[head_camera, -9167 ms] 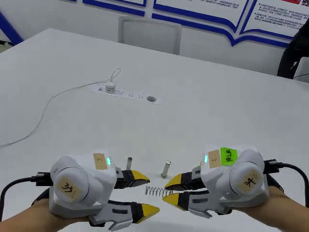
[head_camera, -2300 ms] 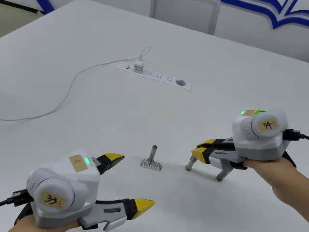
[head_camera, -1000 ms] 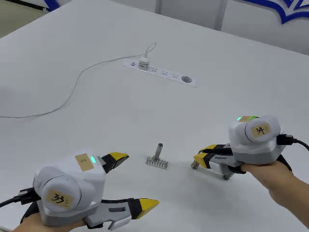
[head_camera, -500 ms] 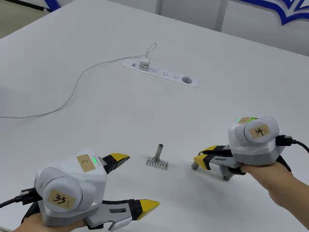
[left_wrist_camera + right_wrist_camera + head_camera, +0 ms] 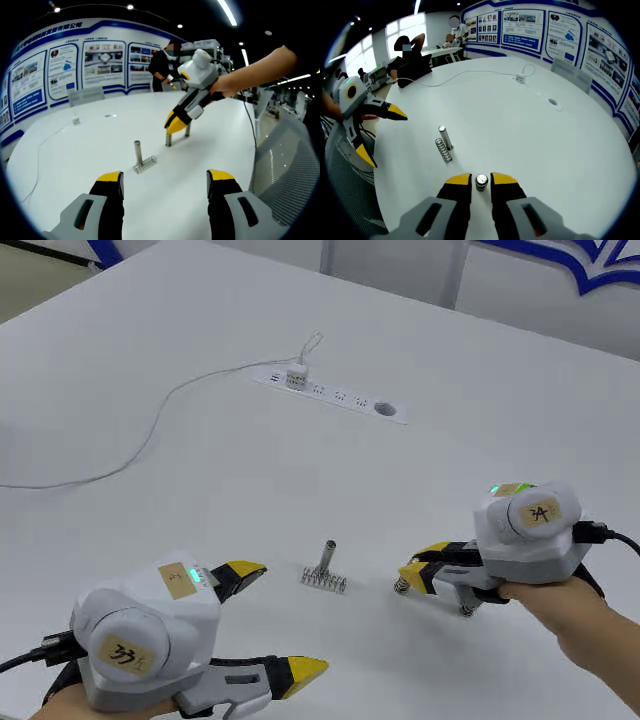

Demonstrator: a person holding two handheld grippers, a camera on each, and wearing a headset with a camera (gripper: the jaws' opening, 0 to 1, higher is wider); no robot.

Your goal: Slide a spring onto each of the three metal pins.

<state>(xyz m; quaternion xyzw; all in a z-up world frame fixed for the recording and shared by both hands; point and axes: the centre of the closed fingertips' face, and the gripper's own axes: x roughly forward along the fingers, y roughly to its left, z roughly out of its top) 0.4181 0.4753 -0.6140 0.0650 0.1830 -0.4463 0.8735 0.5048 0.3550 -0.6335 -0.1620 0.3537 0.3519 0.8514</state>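
Observation:
A bare metal pin stands upright mid-table with a loose spring lying at its foot; both also show in the left gripper view as pin and spring. My right gripper is low over the table, its jaws closed around the top of a pin that wears a spring. A second spring-wearing pin stands just behind it. My left gripper hovers open at the near left, empty, a hand's width from the bare pin.
A white power strip with a plug and a long cable lies across the far part of the table. A chair stands at the far edge. People sit at other tables in the background.
The right gripper has brought its spring-wearing pin from a tilt down to standing on the table and stays on it. The left gripper, the bare pin and the loose spring have kept their places.

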